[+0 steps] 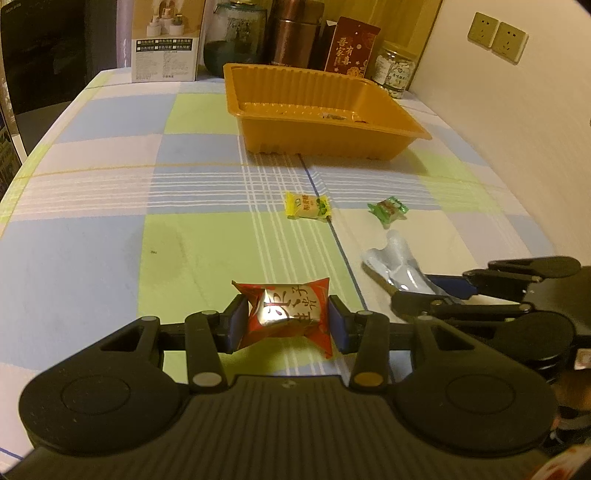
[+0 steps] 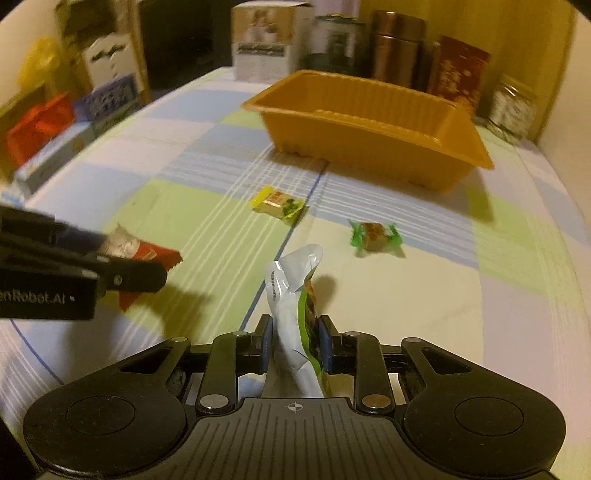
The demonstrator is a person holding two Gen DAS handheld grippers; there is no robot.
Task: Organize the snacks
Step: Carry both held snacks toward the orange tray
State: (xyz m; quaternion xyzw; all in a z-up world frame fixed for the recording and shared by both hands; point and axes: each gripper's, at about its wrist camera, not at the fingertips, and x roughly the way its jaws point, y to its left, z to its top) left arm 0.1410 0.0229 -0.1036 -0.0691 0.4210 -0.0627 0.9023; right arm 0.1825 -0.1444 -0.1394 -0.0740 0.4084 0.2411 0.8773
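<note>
My left gripper (image 1: pixel 286 321) is shut on a red and silver snack packet (image 1: pixel 286 310), held just above the checked tablecloth; the packet also shows in the right wrist view (image 2: pixel 142 253). My right gripper (image 2: pixel 293 347) is shut on a silver and green pouch (image 2: pixel 295 295), which also shows in the left wrist view (image 1: pixel 400 266). A yellow candy (image 1: pixel 306 205) (image 2: pixel 279 204) and a green candy (image 1: pixel 388 209) (image 2: pixel 375 238) lie on the cloth ahead. An orange tray (image 1: pixel 325 142) (image 2: pixel 369 147) stands beyond them.
Behind the tray stand a white box (image 1: pixel 166 40), a glass jar (image 1: pixel 232 37), copper canisters (image 1: pixel 291 33), a red box (image 1: pixel 351 48) and a small jar (image 1: pixel 393 68). Red and blue boxes (image 2: pixel 55 125) sit along the table's left edge. A wall is at the right.
</note>
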